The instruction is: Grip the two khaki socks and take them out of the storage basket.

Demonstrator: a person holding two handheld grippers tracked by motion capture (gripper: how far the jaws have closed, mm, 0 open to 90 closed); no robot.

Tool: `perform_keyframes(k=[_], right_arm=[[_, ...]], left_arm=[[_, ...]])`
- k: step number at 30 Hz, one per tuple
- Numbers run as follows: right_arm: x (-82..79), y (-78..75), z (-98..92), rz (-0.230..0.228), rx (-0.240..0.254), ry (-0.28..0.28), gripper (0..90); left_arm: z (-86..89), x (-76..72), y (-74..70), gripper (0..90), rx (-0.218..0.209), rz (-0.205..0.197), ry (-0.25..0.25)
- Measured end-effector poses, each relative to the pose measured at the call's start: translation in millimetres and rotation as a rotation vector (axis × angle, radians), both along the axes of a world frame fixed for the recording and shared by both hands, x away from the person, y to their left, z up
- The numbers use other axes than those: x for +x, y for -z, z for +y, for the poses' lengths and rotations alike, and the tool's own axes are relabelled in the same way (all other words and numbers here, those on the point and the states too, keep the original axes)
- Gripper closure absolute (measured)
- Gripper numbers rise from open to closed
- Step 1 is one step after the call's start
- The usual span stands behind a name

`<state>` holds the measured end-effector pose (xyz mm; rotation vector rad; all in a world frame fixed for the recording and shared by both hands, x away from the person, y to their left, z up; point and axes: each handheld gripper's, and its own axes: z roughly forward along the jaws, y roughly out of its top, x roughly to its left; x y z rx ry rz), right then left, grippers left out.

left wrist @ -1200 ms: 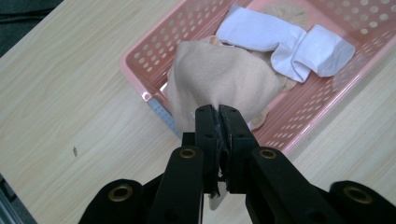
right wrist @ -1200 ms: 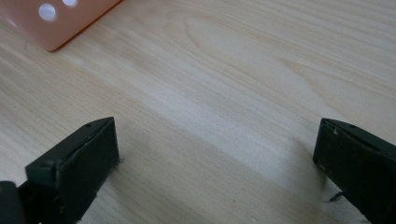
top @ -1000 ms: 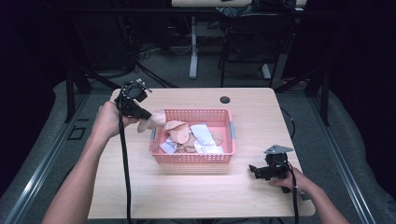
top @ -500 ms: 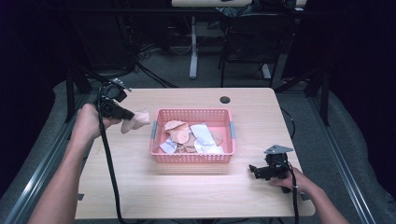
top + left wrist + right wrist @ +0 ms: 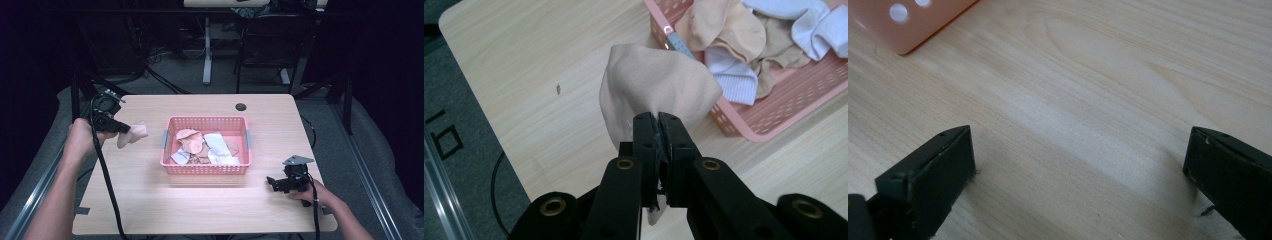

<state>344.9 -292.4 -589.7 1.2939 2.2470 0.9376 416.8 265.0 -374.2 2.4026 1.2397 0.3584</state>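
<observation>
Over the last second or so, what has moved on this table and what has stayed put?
The left gripper, shut on a peach sock, has carried it leftward from the pink basket's left rim out over the bare table. It has not let go. The right gripper has rested with jaws open near the table's right front, and the basket and the socks in it lie as before.

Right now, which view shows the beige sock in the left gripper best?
Left gripper view: the beige sock is large and sharp, pinched by the shut left gripper. High view shows it small, hanging left of the pink basket. Right gripper view shows bare table.
</observation>
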Motion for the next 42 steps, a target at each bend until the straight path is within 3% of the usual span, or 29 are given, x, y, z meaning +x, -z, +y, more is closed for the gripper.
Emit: perform_keyframes(k=[20, 38, 42], right_arm=[[0.0, 0.0, 0.0, 0.0, 0.0, 0.0, 0.0], [0.0, 0.0, 0.0, 0.0, 0.001, 0.0, 0.0], [0.0, 0.0, 0.0, 0.0, 0.001, 0.0, 0.0]], left_arm=[[40.4, -1.2, 41.1, 86.6, -0.023, 0.06, -0.093], [59.2, -2.4, 90.8, 86.5, -0.023, 0.145, -0.147], [62.8, -2.9, 101.2, 86.4, -0.041, 0.162, -0.155]])
